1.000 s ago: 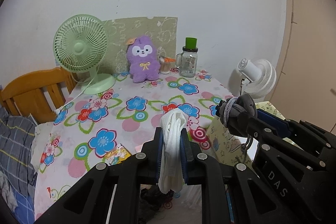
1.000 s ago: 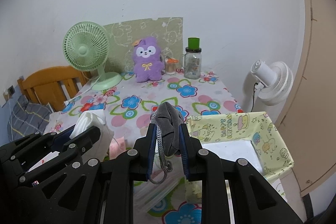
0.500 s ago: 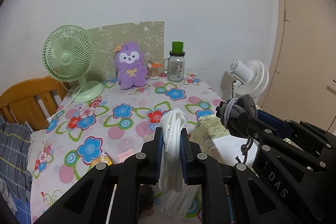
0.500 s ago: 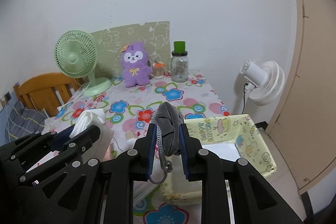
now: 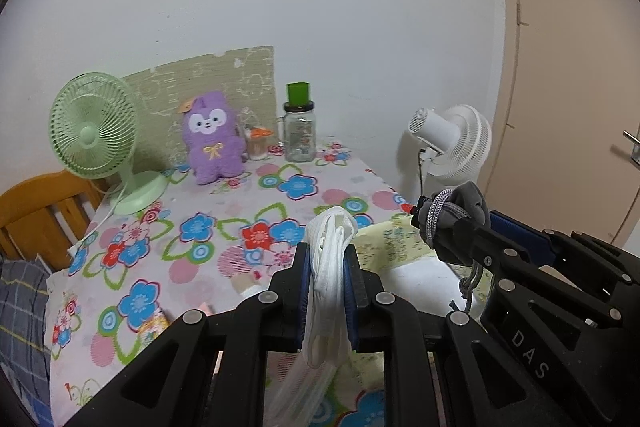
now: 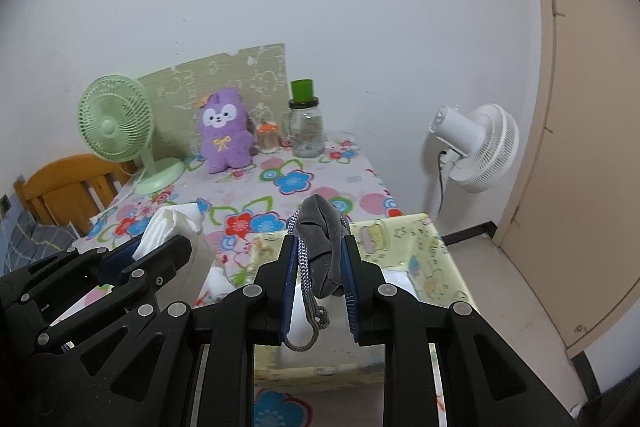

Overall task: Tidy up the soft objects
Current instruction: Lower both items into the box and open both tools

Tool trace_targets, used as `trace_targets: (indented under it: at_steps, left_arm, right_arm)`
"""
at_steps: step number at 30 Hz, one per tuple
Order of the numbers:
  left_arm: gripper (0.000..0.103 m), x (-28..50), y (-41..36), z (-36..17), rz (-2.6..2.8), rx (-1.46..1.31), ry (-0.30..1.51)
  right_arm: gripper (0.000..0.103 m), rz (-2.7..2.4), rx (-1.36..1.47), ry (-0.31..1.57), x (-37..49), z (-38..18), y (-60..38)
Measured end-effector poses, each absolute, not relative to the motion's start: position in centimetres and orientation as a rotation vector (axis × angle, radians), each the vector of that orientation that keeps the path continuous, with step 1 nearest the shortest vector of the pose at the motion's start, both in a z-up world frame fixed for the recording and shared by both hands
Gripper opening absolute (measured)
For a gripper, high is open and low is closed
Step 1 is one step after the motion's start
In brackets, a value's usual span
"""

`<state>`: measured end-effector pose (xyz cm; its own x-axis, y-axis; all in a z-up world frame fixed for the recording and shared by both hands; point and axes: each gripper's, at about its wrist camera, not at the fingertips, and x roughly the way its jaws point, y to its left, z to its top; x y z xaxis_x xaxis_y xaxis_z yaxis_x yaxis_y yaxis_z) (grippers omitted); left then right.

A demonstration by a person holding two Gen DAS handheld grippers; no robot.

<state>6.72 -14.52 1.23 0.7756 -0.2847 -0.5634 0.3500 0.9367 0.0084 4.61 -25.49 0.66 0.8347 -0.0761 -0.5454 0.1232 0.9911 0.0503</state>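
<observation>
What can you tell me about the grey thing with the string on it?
The grey pouch looks like soft, felt-like cloth, bunched up and folded over. A grey-and-white braided drawstring hangs from it in a loop. The right gripper pinches it between its blue-lined fingers, holding it in the air above the yellow cartoon-print bin. Nothing else touches it.

Our left gripper & right gripper: matte black plastic linkage arms w/ round silver screws, blue pads inside the fingers. Right one's side has "DAS" in pale letters.
</observation>
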Motion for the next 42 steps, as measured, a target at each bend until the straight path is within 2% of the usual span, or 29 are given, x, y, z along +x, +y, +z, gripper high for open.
trace_targets:
  at_steps: [21,23,25,28,31,32,36,42]
  left_arm:
    - [0.015,8.6,-20.6,-0.4,-0.474,0.140,0.638]
    - [0.021,9.1,-20.8,-1.1,-0.481,0.138,0.669]
    - [0.033,9.5,-20.9,-1.6,-0.471,0.142,0.684]
    - [0.040,9.8,-20.9,-2.3,-0.437,0.163,0.691]
    - [0.055,10.4,-20.4,-2.9,-0.413,0.155,0.712]
    - [0.060,10.7,-20.1,-3.1,-0.403,0.150,0.719]
    - [0.070,11.3,-19.1,-3.5,-0.382,0.127,0.738]
    - [0.085,11.5,-18.1,-3.7,-0.380,0.115,0.741]
  right_arm:
    - [0.025,-0.203,0.147,0.613,5.3,-0.8,-31.8]
    - [0.025,-0.200,0.147,0.632,5.7,-1.4,-31.9]
    - [0.025,-0.200,0.153,0.655,6.3,-2.0,-32.0]
    - [0.025,-0.207,0.142,0.680,6.9,-2.6,-32.0]
    - [0.027,-0.224,0.130,0.709,7.6,-3.3,-32.0]
    - [0.031,-0.231,0.127,0.717,7.8,-3.5,-32.0]
    - [0.053,-0.259,0.137,0.732,8.1,-4.0,-32.5]
    - [0.064,-0.277,0.176,0.744,8.1,-4.3,-33.0]
